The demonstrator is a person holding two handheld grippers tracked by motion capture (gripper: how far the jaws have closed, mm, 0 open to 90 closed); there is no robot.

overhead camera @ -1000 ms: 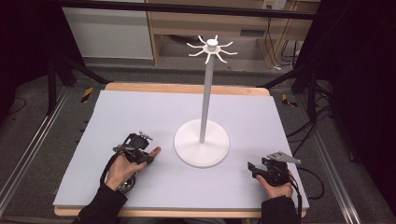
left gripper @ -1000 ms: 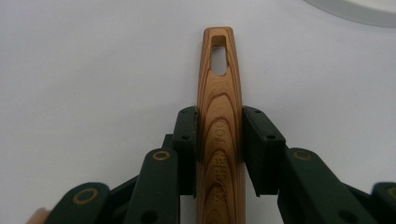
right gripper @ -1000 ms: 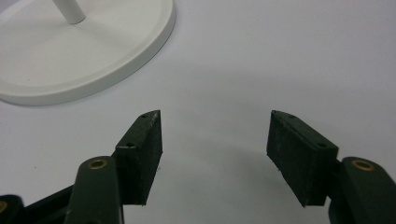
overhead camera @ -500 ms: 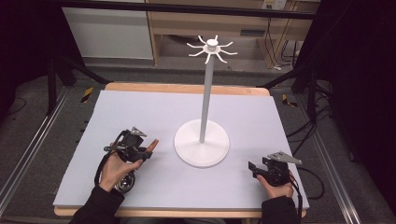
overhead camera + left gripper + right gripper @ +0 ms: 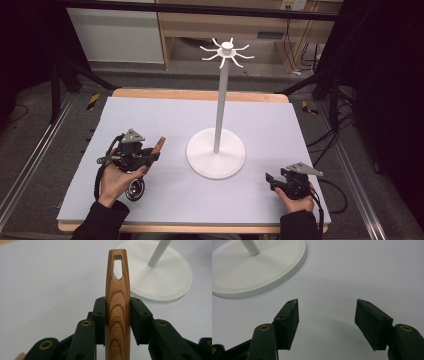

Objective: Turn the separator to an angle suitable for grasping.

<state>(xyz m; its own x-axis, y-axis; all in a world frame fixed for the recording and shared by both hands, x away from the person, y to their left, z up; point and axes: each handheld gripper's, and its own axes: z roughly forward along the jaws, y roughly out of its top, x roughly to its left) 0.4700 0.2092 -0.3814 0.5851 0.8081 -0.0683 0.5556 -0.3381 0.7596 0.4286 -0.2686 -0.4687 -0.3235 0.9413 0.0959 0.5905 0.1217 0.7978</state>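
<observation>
Wooden utensil handle (image 5: 117, 302) sits clamped between the pads of the left gripper (image 5: 134, 156) at lower left of the high view, its slotted end pointing toward the white stand (image 5: 216, 152) at centre. Lower right, the right gripper (image 5: 291, 184) rests on the grey mat (image 5: 165, 115), jaws apart with nothing between them. Farther back, the stand's hooked crown (image 5: 227, 50) rises.

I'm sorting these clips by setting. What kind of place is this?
Probably a lab recording station: a white-topped table between metal frame rails, loose cables on the floor, and a bare white hook stand.
</observation>
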